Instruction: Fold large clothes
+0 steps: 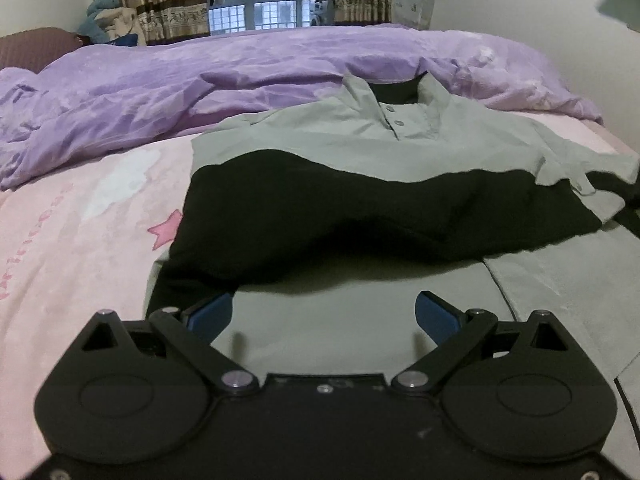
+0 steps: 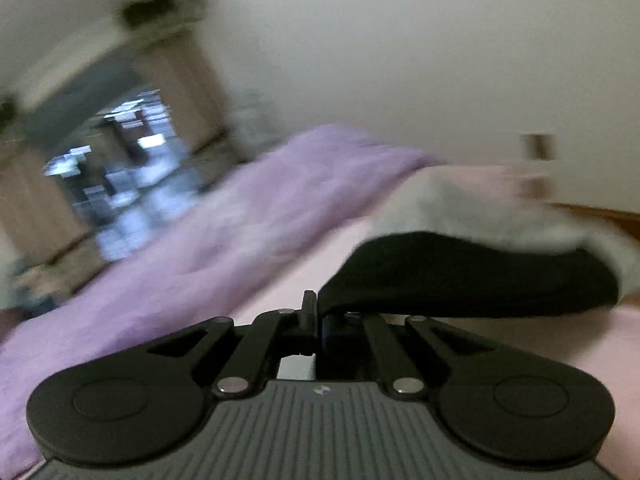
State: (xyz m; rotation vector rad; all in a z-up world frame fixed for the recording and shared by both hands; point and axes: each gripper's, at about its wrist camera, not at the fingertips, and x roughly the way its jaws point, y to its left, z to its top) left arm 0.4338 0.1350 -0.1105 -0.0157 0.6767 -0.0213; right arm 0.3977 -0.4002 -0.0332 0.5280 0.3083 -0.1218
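Note:
A large polo shirt [image 1: 360, 140], grey-green with a broad black band [image 1: 360, 208], lies collar-away on the pink bed sheet [image 1: 80, 220]. My left gripper [image 1: 324, 300] is open just above the shirt's near grey-green part, its blue pads [image 1: 212, 314] spread wide with nothing clamped between them. In the blurred right wrist view, my right gripper [image 2: 318, 308] is shut on a black fold of the shirt [image 2: 460, 272], which hangs raised above the sheet, with pale grey cloth [image 2: 460, 208] trailing behind it.
A rumpled purple duvet [image 1: 200, 92] is heaped across the far half of the bed. A dark red pillow [image 1: 36, 46] sits at the far left. Behind the bed are curtains [image 1: 160, 4], a barred window [image 1: 272, 4] and a white wall [image 2: 400, 60].

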